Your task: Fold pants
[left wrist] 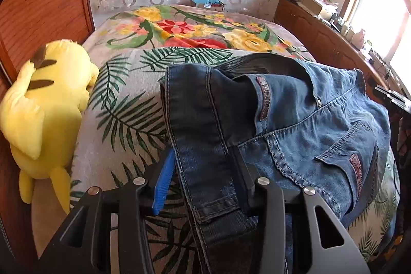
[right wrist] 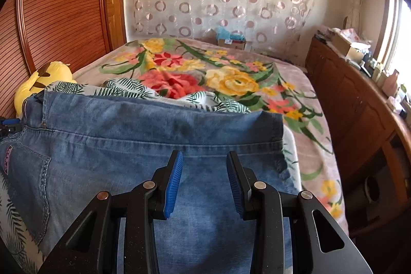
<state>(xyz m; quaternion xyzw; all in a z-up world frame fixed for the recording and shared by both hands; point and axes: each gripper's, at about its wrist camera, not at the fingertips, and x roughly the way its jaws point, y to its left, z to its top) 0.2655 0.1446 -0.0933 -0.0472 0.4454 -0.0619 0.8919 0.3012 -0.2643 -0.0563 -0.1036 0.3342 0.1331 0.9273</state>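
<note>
the yellow plush toy (left wrist: 48, 104) is lying at the far left against the wooden headboard (left wrist: 46, 4), clear of the work. next to it the leaf-print sheet (left wrist: 120, 104) is carrying the blue jeans (left wrist: 295, 125), which are lying across the near part of the bed with the waistband and back pockets showing. the left gripper (left wrist: 203, 181) is standing partly open with a dark, stitched band of the jeans running between its jaws; the blue pad (left wrist: 163, 186) is sitting just beside the cloth, and i cannot tell whether the far pad is pressing on it. further right, the right gripper (right wrist: 204, 181) is hovering partly open over the paler denim below the hem fold (right wrist: 154, 130), holding nothing. beyond it the floral blanket (right wrist: 231, 78) is running to the wooden cabinets (right wrist: 359, 104). for a clean fold, both grippers likely need to pinch matching edges, lift evenly, and lay seam onto seam so no bunching gets trapped underneath.
</note>
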